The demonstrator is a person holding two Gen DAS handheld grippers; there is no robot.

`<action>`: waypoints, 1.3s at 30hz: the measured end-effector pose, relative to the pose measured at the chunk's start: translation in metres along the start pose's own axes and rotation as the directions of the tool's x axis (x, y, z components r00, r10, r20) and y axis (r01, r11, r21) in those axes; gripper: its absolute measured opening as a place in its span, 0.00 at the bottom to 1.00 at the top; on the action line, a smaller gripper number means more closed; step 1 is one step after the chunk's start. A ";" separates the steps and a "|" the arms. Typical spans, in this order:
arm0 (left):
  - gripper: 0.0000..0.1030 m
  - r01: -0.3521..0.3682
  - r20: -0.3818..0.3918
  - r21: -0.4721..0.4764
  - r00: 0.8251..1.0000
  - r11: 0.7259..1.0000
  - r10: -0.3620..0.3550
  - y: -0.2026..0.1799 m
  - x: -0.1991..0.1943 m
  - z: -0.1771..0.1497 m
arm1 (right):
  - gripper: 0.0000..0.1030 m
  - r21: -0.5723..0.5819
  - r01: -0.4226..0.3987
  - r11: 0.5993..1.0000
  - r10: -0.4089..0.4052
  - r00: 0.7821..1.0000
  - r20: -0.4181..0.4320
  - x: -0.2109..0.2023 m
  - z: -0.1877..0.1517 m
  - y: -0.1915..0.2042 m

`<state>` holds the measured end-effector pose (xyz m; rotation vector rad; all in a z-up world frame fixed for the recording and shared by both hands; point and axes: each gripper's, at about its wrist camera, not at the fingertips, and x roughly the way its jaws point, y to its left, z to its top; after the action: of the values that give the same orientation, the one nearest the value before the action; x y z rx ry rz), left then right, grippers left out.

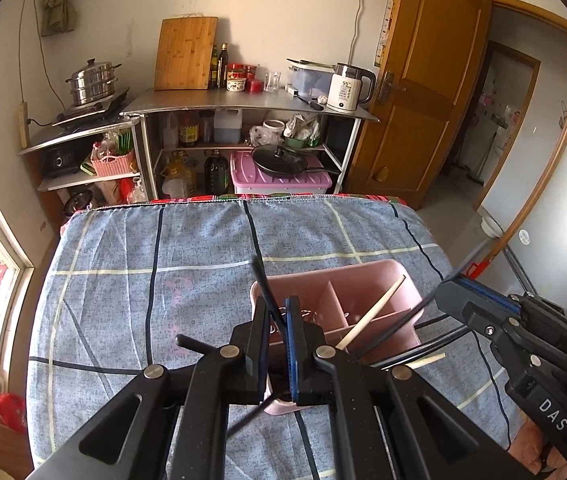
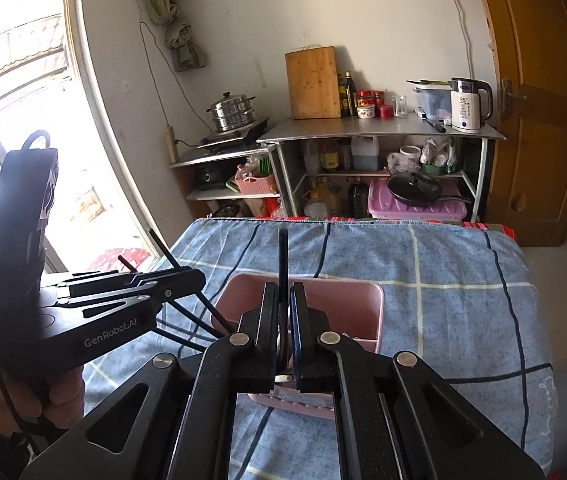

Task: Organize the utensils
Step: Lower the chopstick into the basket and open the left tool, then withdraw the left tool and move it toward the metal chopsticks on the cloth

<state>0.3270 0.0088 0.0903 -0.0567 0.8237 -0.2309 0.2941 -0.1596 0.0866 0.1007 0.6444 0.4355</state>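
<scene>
A pink divided utensil holder [image 1: 363, 276] [image 2: 363, 292] stands on the blue checked tablecloth [image 1: 203, 248]. My left gripper [image 1: 277, 308] hovers over the holder's near-left corner, shut on a black chopstick [image 1: 265, 284] that slants up between its pads. My right gripper [image 2: 283, 292] is shut on another black chopstick [image 2: 282, 256], which stands nearly upright over the holder's near rim. A pale wooden chopstick [image 1: 379, 304] leans inside the holder. In the left wrist view the right gripper [image 1: 449, 292] comes in from the right. In the right wrist view the left gripper [image 2: 191, 276] sits at the left.
A second pale chopstick [image 1: 427, 360] and thin black sticks [image 2: 179, 338] lie on the cloth beside the holder. Behind the table are metal shelves [image 1: 243, 100] with a kettle [image 1: 349, 88], cutting board and pots. A wooden door [image 1: 423, 100] is at the right, a window [image 2: 23, 120] at the left.
</scene>
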 end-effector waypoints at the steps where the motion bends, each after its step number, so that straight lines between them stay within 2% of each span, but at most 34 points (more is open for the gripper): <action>1: 0.07 0.002 0.005 0.000 1.000 1.000 -0.002 0.000 -0.001 -0.001 | 0.07 -0.005 0.002 1.000 -0.002 1.000 0.005 -0.002 0.000 0.001; 3: 0.09 0.003 0.015 -0.001 1.000 1.000 -0.003 -0.001 -0.005 -0.001 | 0.10 -0.006 -0.002 1.000 0.002 1.000 0.013 -0.005 0.000 0.002; 5: 0.16 0.005 0.027 -0.010 1.000 1.000 -0.005 0.000 -0.011 -0.002 | 0.12 -0.008 -0.004 1.000 0.004 1.000 0.026 -0.012 0.000 0.003; 7: 0.19 0.006 0.048 -0.017 0.999 1.000 -0.005 0.002 -0.020 -0.003 | 0.13 -0.010 -0.005 1.000 0.006 0.999 0.041 -0.020 0.001 0.003; 11: 0.19 -0.003 0.105 -0.017 0.995 1.000 0.005 0.003 -0.043 -0.009 | 0.13 -0.014 -0.005 1.000 0.006 0.996 0.086 -0.041 0.000 0.003; 16: 0.19 0.000 0.186 -0.010 0.983 1.000 0.002 0.000 -0.081 -0.034 | 0.13 -0.001 -0.001 1.000 0.001 0.992 0.129 -0.071 -0.016 -0.002; 23: 0.19 0.025 0.240 0.004 0.970 1.000 -0.026 -0.012 -0.113 -0.081 | 0.13 0.004 0.018 1.000 -0.018 0.992 0.121 -0.096 -0.053 -0.005; 29: 0.19 0.051 0.222 0.009 0.974 0.999 -0.052 -0.025 -0.116 -0.131 | 0.13 -0.004 0.035 0.999 -0.034 0.998 0.059 -0.098 -0.096 -0.009; 32: 0.19 0.074 0.189 0.002 0.979 0.997 -0.073 -0.029 -0.108 -0.157 | 0.13 -0.004 0.041 0.999 -0.041 0.999 0.016 -0.095 -0.120 -0.011; 39: 0.19 0.077 0.120 0.003 0.990 0.997 -0.076 -0.036 -0.088 -0.204 | 0.13 0.018 0.064 0.998 -0.063 0.996 -0.070 -0.088 -0.169 -0.023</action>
<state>0.1127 0.0018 0.0202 -0.1030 0.7028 -0.2964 0.1383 -0.2251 -0.0038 0.0846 0.7184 0.3724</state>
